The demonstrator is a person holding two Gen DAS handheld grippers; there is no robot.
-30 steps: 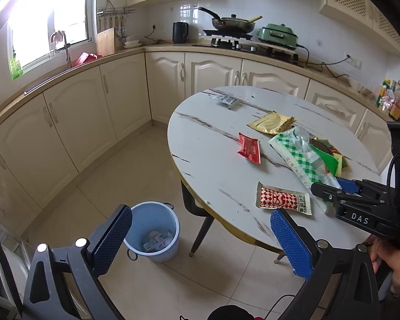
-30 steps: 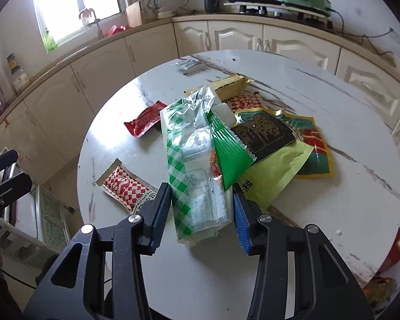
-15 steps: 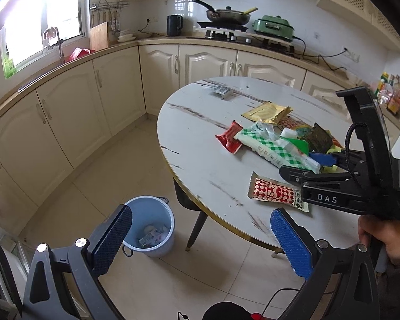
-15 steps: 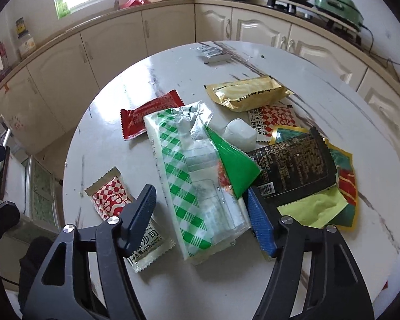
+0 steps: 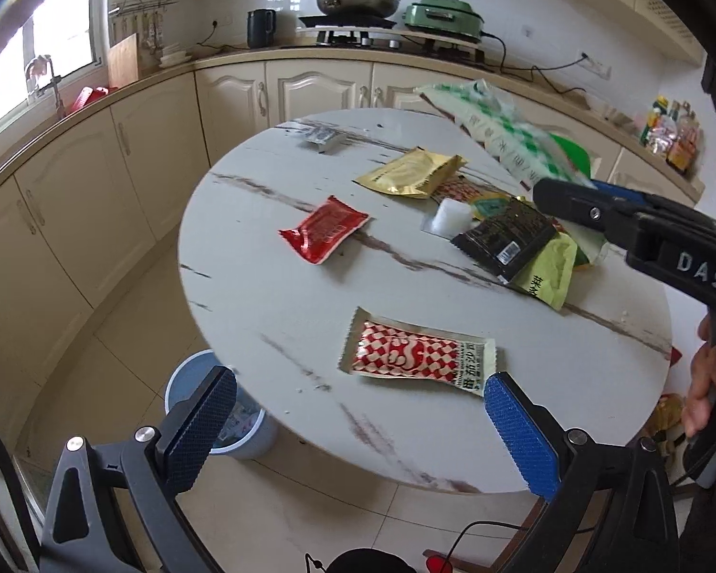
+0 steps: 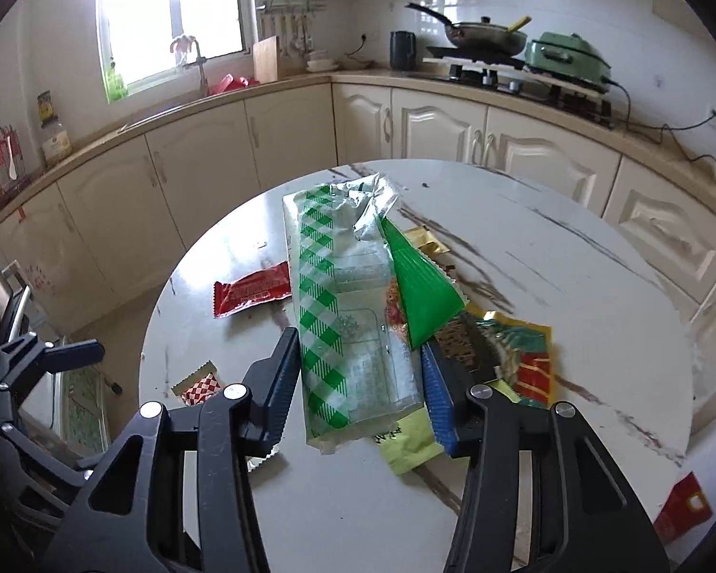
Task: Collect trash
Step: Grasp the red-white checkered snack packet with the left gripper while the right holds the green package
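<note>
My right gripper (image 6: 358, 341) is closing its jaws on a green-checked clear bag (image 6: 329, 296), and the bag hangs lifted above the round marble table (image 5: 272, 296). A green wrapper (image 6: 420, 296) rises with it. In the left wrist view the same bag (image 5: 501, 138) sticks up from the right gripper (image 5: 563, 196). My left gripper (image 5: 355, 382) stands wide open at the table's near edge, just short of a red-and-white checked packet (image 5: 415, 358). A red packet (image 5: 324, 231), a gold one (image 5: 410, 174), a black one (image 5: 506, 236) and a yellow-green one (image 5: 549, 277) lie on the table.
A blue bin (image 5: 243, 425) with some trash in it stands on the tiled floor, partly under the table's left edge. Cream cabinets and a worktop curve round behind. A small grey packet (image 5: 322, 136) lies at the table's far side. A hand (image 5: 711, 391) holds the right gripper's handle.
The right gripper has raised the green-checked bag off the pile. The left gripper has moved in over the table edge, nearer the red-and-white packet.
</note>
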